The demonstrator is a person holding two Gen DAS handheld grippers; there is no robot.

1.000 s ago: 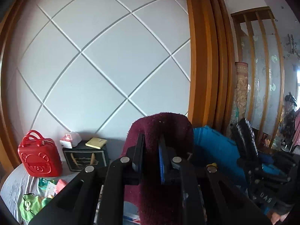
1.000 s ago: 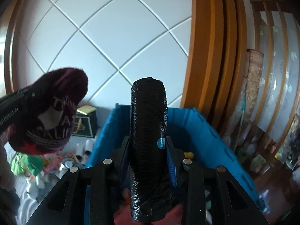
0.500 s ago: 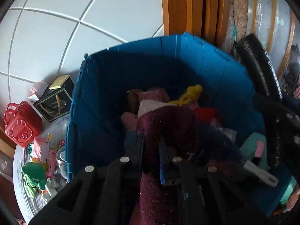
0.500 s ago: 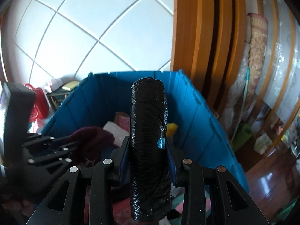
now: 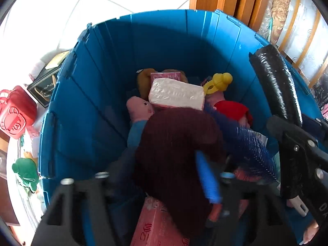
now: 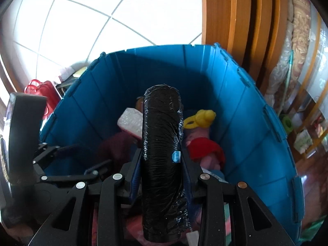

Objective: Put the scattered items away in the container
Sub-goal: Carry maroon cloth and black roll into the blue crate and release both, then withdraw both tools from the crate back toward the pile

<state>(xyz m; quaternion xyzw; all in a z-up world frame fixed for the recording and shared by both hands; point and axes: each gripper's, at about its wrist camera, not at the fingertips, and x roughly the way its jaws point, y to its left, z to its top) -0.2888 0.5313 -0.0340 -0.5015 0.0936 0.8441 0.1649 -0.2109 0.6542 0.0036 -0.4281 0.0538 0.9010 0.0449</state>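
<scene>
The blue bin (image 5: 88,110) (image 6: 256,143) holds several items: a white tissue pack (image 5: 176,94), a yellow toy (image 5: 219,82), a red piece (image 5: 233,110) and a blue brush (image 5: 246,147). My left gripper (image 5: 164,174) is over the bin with its jaws spread wide. The maroon knit hat (image 5: 176,153) lies between the fingers, loose on the pile. My right gripper (image 6: 162,164) is shut on a black wrapped roll (image 6: 162,153) above the bin; the roll also shows in the left wrist view (image 5: 276,78).
Outside the bin on the left lie a red case (image 5: 16,112), a black box (image 5: 45,84) and a green toy (image 5: 24,170). An orange wooden frame (image 6: 235,20) and white panelled wall stand behind. A pink box (image 5: 155,225) sits in the bin's near end.
Both grippers tilted down over the bin. My left gripper opened and let go of the maroon hat, which now rests on the pile. The right still holds the roll.
</scene>
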